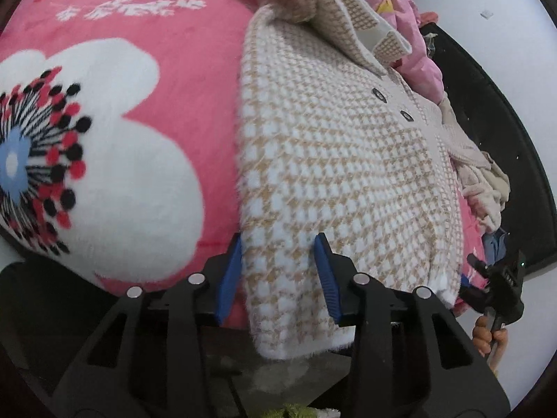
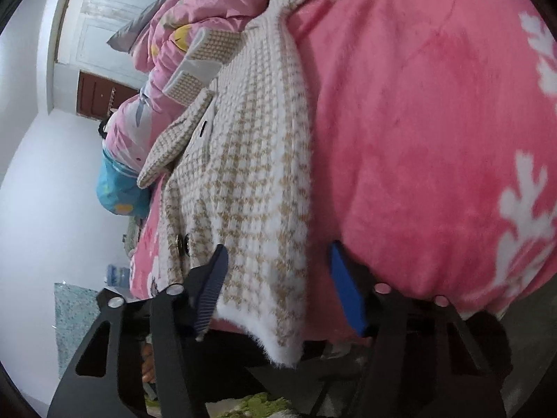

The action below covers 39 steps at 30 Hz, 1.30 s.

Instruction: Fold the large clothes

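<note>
The houndstooth coat (image 1: pixel 334 181) hem is straddled by both spread tools (image 1: pixel 278 275) (image 2: pixel 278 285), not yet pinched; closing on it is judged next.

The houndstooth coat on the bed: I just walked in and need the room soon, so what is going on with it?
A person is holding a two-finger gripper in each hand at the hem of a beige-and-white houndstooth knit coat, spread on a pink floral fleece blanket. The left gripper and right gripper each straddle a bottom corner, jaws part open, not yet pinching. Folding has not visibly begun. Pink bedding is piled behind.
</note>
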Tool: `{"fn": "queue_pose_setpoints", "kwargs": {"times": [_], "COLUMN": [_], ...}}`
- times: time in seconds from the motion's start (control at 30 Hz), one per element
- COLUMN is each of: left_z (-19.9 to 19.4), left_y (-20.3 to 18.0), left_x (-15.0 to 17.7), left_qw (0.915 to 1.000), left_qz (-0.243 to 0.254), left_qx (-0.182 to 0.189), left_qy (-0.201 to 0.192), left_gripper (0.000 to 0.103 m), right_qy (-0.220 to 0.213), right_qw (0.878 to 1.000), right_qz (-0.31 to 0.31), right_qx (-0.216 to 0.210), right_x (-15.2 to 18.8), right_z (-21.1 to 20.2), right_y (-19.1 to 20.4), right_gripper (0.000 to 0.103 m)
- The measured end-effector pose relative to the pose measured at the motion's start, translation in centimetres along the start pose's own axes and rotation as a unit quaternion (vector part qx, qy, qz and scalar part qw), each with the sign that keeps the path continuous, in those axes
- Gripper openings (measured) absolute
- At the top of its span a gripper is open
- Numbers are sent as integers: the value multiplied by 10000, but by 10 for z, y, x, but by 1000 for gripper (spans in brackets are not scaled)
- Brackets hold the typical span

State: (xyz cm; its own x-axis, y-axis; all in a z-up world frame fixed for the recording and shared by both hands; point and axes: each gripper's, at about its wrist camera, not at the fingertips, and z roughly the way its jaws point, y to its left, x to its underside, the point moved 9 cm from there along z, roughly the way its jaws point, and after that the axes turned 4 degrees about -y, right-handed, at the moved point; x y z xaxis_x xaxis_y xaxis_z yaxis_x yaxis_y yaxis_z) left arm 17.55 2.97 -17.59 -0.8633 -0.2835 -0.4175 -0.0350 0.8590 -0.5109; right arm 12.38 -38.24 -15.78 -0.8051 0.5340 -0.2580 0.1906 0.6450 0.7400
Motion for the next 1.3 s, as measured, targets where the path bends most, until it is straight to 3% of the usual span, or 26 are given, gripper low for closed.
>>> {"fn": "queue_pose_setpoints", "kwargs": {"times": [0.17,0.3,0.4,0.53,0.63,0.73,0.87,0.97,1.03,1.13,1.23,1.3], "left_z": [12,15,1,-40,-79,-106,-138,-142,-129,-91,-62,-65], "left_y": [0,-2,-11,-38,-55,-63,-70,-56,-40,-15,6,14], "left_x": [1,0,-2,-15,-29,-32,-11,25,45,74,89,89], "left_qw": [9999,9992,9951,9837,9786,9768,9734,9759,9773,9777,9726,9710], "left_qz": [20,92,553,1304,1580,1742,2044,2029,1951,1818,1794,1808], "left_qx": [-165,-376,-762,-1017,-921,-821,-669,-702,-817,-992,-1303,-1414], "left_qy": [-5,-118,-304,-710,-944,-938,-790,-382,-147,354,693,675], "left_gripper": [40,38,15,8,7,7,7,7,8,11,20,22], "right_qy": [310,292,158,-465,-851,-978,-860,-697,-553,-145,263,181], "right_qw": [9995,9995,9985,9923,9852,9806,9806,9839,9860,9829,9642,9480], "right_qz": [2,-83,-444,-1130,-1481,-1700,-1760,-1642,-1560,-1529,-1640,-1861], "right_qx": [-22,87,268,215,111,45,-110,-80,209,1015,2065,2576], "right_x": [23,34,31,7,-13,-19,6,39,59,75,78,72], "right_z": [15,24,11,-39,-79,-106,-134,-151,-145,-113,-85,-90], "right_y": [0,-6,8,54,81,97,97,76,53,13,-18,-21], "right_gripper": [36,19,9,8,8,7,7,7,7,9,23,40]}}
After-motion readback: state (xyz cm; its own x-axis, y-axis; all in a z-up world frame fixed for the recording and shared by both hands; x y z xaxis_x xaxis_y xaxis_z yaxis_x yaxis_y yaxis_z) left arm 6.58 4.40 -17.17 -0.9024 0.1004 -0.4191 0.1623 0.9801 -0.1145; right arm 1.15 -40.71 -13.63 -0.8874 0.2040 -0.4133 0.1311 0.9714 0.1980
